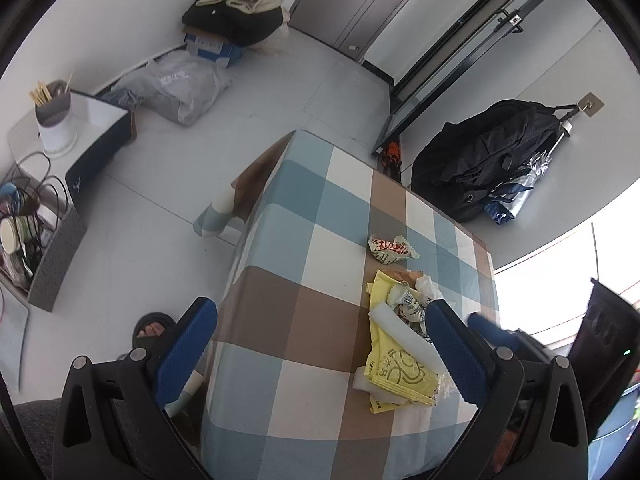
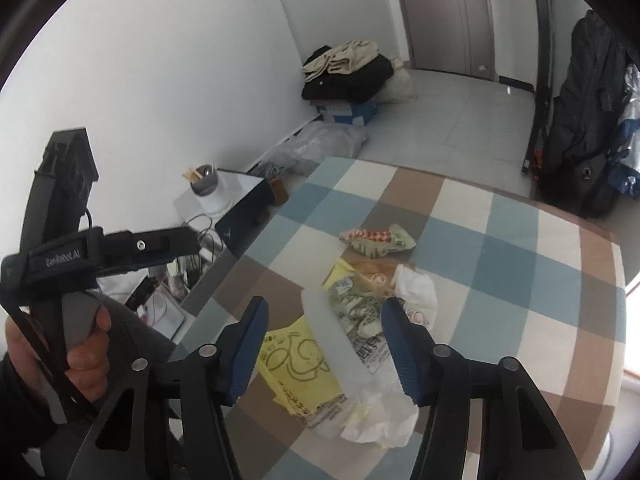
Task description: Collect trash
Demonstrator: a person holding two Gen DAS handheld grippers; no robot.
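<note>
A heap of trash lies on the checked tablecloth (image 1: pixel 304 264): a yellow printed bag (image 1: pixel 394 376), a white translucent strip (image 1: pixel 400 332), crumpled wrappers (image 1: pixel 412 304) and a red-and-white wrapper (image 1: pixel 390 249) set apart farther away. My left gripper (image 1: pixel 320 320) is open and empty over the table's near-left edge, its right finger beside the heap. In the right wrist view my right gripper (image 2: pixel 324 312) is open and empty just above the heap, straddling the white strip (image 2: pixel 336 336) and the green-printed wrapper (image 2: pixel 356 308), with the yellow bag (image 2: pixel 296 360) and the red-and-white wrapper (image 2: pixel 376 240) also in sight. The left gripper (image 2: pixel 168 240) shows at the left, hand-held.
A low side table (image 1: pixel 100 120) with a white cup of sticks (image 1: pixel 54 120) stands left of the table. A grey box of clutter (image 1: pixel 48 248) sits on the floor. A plastic bag (image 1: pixel 176 88), clothes pile (image 1: pixel 236 4) and black backpack (image 1: pixel 492 152) line the walls. A sandalled foot (image 1: pixel 152 328) is by the table.
</note>
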